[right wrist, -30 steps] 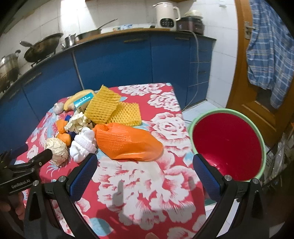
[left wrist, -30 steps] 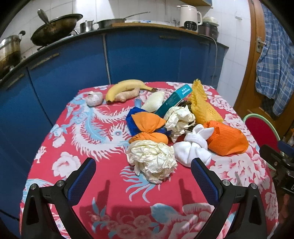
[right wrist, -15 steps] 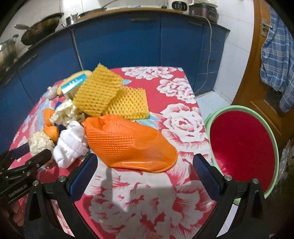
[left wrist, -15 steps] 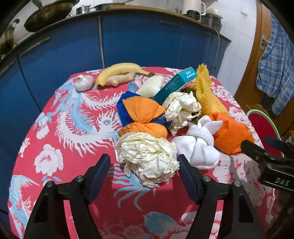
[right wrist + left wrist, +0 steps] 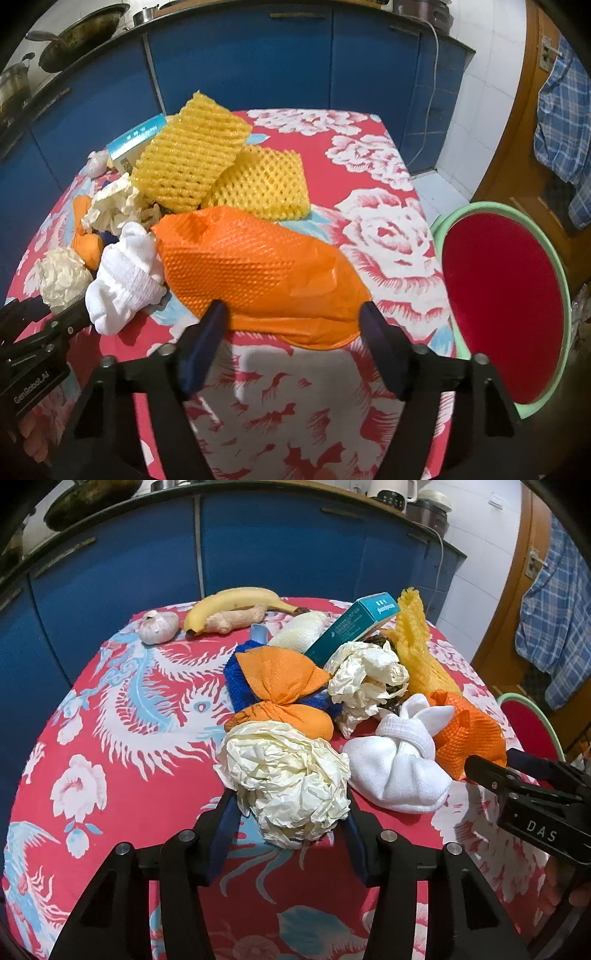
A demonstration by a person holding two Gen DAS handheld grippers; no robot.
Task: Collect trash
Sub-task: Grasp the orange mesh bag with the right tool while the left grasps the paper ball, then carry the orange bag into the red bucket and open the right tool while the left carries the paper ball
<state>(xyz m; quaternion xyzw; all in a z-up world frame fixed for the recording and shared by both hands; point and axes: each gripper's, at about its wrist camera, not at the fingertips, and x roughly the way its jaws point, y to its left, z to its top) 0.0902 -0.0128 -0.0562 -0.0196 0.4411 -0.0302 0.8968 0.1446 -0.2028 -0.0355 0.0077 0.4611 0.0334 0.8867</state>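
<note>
Our left gripper (image 5: 288,812) pinches the paper ball (image 5: 286,781) just left of the white bundle (image 5: 397,768). Our right gripper (image 5: 291,317), jaws wide, straddles the orange bag (image 5: 258,269) right of that bundle; the basin (image 5: 506,306) sits beyond the table (image 5: 295,406).

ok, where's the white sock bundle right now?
In the left wrist view the white sock bundle lies right of centre on the table, between the crumpled paper ball and the orange foam net.

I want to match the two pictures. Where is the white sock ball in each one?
Left wrist view: the white sock ball is right of centre, beside the crumpled paper ball.
Right wrist view: it is at the left, touching the orange bag.
Shared landmark: the orange bag.
</note>
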